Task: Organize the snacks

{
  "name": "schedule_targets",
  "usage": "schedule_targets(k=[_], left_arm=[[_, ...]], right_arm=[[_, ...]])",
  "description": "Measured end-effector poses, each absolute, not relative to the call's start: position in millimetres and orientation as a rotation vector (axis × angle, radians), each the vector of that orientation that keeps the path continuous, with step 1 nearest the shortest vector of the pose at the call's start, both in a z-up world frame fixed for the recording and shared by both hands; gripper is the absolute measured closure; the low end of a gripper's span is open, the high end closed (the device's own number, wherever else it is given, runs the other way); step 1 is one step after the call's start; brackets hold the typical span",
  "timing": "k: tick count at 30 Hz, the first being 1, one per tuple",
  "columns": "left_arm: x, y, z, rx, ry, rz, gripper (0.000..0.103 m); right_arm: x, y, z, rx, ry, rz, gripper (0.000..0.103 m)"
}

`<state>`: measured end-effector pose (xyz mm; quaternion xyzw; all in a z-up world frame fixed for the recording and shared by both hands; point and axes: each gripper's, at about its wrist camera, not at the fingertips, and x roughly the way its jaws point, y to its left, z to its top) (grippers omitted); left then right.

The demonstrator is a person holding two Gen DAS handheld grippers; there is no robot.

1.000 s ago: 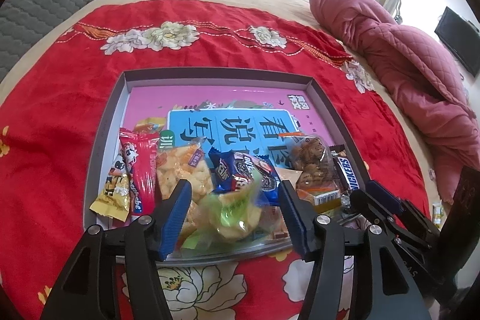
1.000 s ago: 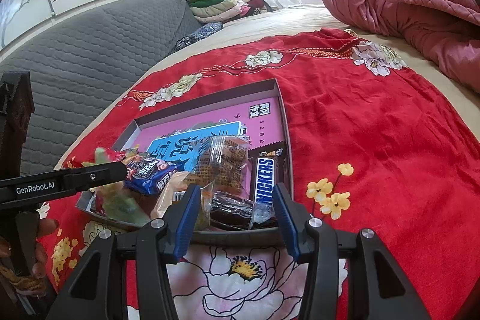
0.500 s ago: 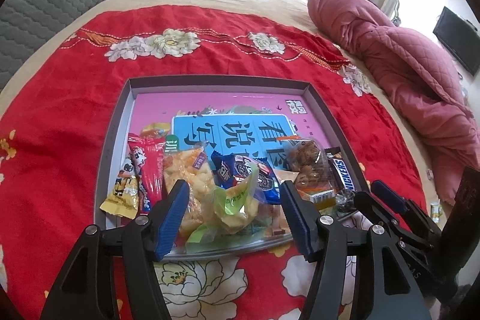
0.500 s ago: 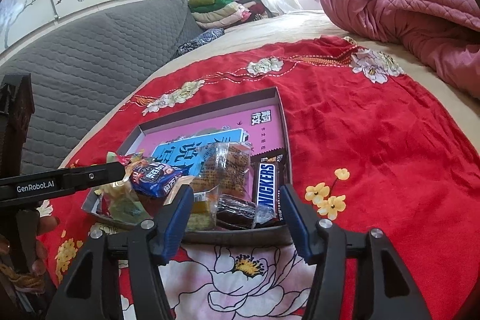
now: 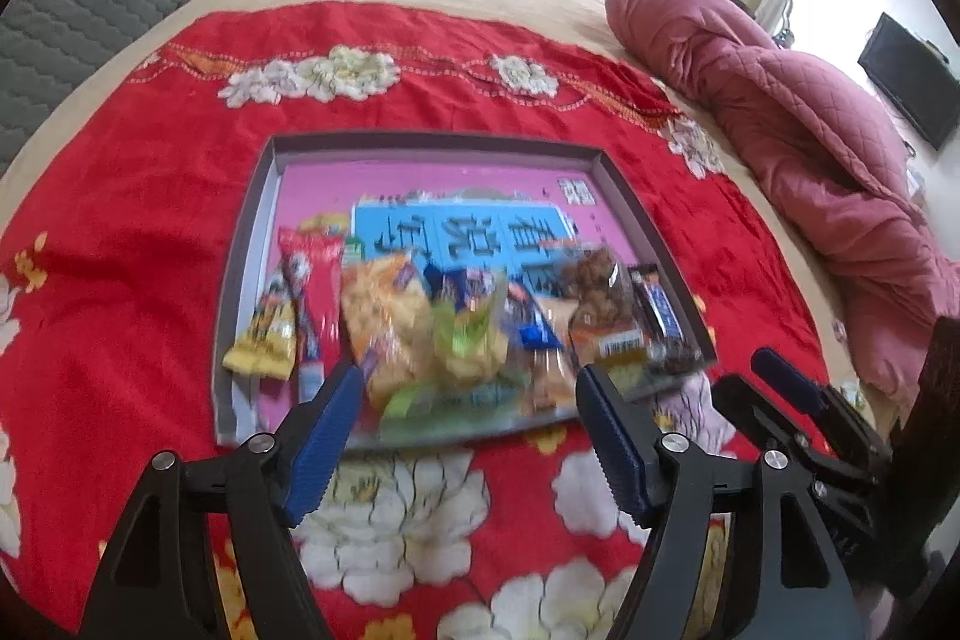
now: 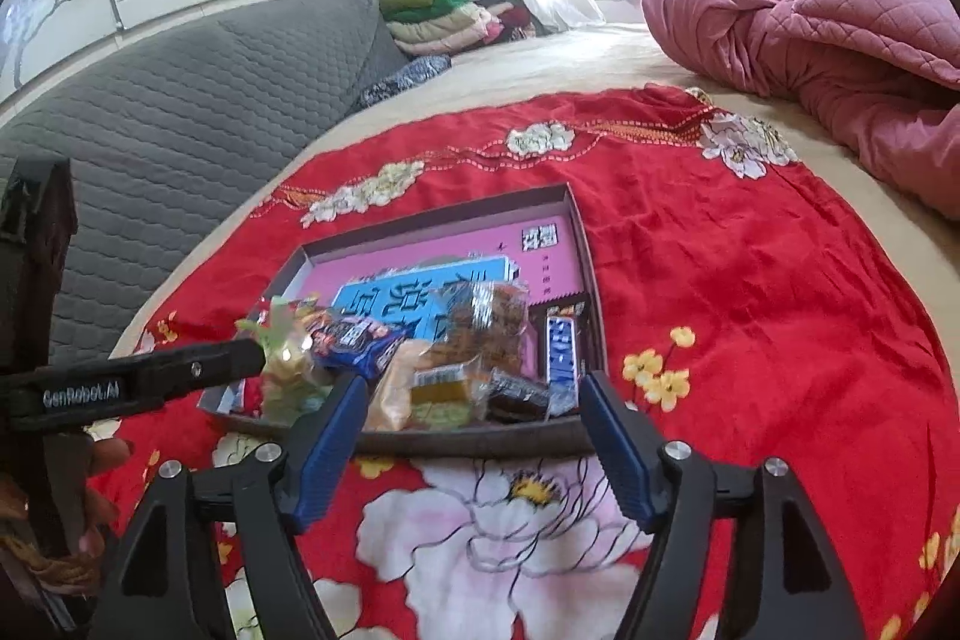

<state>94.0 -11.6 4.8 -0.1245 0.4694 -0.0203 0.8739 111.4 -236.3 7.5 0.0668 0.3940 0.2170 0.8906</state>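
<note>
Dead ahead at twelve o'clock of the left gripper (image 5: 468, 403), just past the blue tips: a green packet (image 5: 465, 346), blurred, lying on the heap at the near edge of the tray (image 5: 246, 244). Jaws spread wide, nothing pinched. Over at two o'clock in the same view, the right gripper (image 6: 471, 409), also spread and empty, hanging over the red cloth (image 6: 750, 280) just short of the tray rim. From the right camera, a blue-and-white bar (image 6: 561, 355) straight ahead at twelve, long axis running away from the fingers, hard against the tray's right wall; dark wrapped cake (image 6: 516, 397) just this side of it. Green packet way off at ten o'clock there, behind the left tool. Looks like the left's pick, then: nearer, lined up, packet between the jaw lines. Long axis of that packet too smeared to call.
</note>
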Motion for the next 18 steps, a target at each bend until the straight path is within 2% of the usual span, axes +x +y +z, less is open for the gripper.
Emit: schedule_targets(k=[6,11,18], left_arm=[[65.5,-9.9,5.3,-0.236,1.006,-0.036,0.026],[43.9,-12.1,5.0,-0.216,1.027,-0.013,0.025],[26.2,-12.2,-2.0,-0.207,1.069,0.001,0.025]], right_arm=[[89.3,-228.3,14.8,0.107,0.888,0.39,0.029],[71.5,-225.7,13.9,0.11,0.931,0.37,0.021],[52.4,-223.1,17.1,0.081,0.922,0.335,0.02]])
